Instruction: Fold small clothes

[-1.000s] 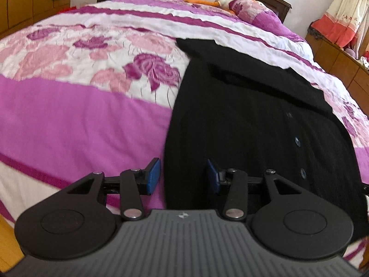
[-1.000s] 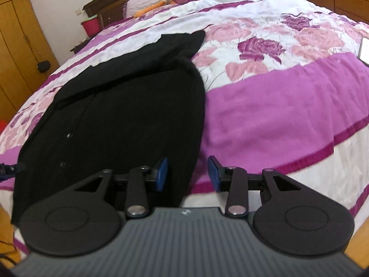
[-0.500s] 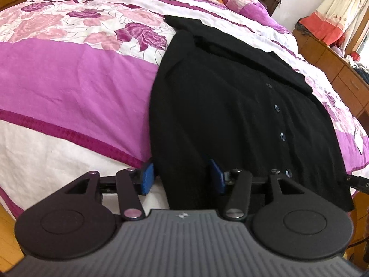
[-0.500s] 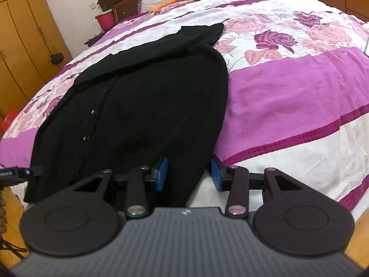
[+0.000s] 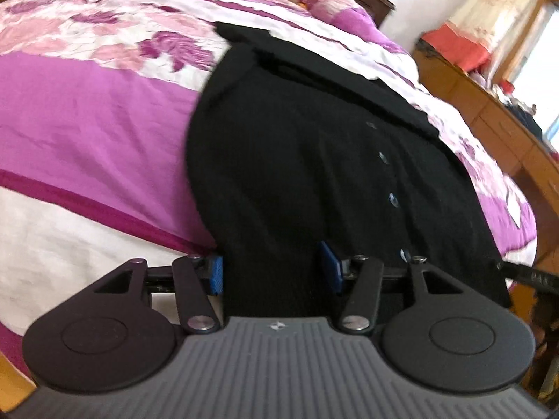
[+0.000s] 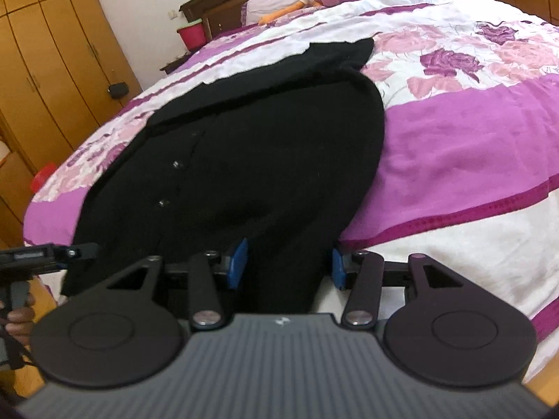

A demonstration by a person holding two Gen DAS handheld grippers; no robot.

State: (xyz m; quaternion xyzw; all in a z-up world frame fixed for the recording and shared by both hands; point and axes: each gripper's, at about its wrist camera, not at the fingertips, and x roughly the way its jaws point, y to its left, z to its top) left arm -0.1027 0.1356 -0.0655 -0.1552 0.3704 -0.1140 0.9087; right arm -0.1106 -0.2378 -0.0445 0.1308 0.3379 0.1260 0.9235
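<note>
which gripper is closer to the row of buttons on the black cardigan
Left. The left gripper straddles the black cardigan hem just beside the lowest of the buttons. The right gripper, jaws opening, straddles the hem at the far side edge.

Wooden wardrobe point(image 6: 52, 70) beside purple-quilted bed point(image 6: 471, 146)

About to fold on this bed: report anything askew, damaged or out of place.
Nothing stands out. The black cardigan lies flat and buttoned on the purple floral bedspread, its hem at the near edge. No spills or damage are visible.
</note>
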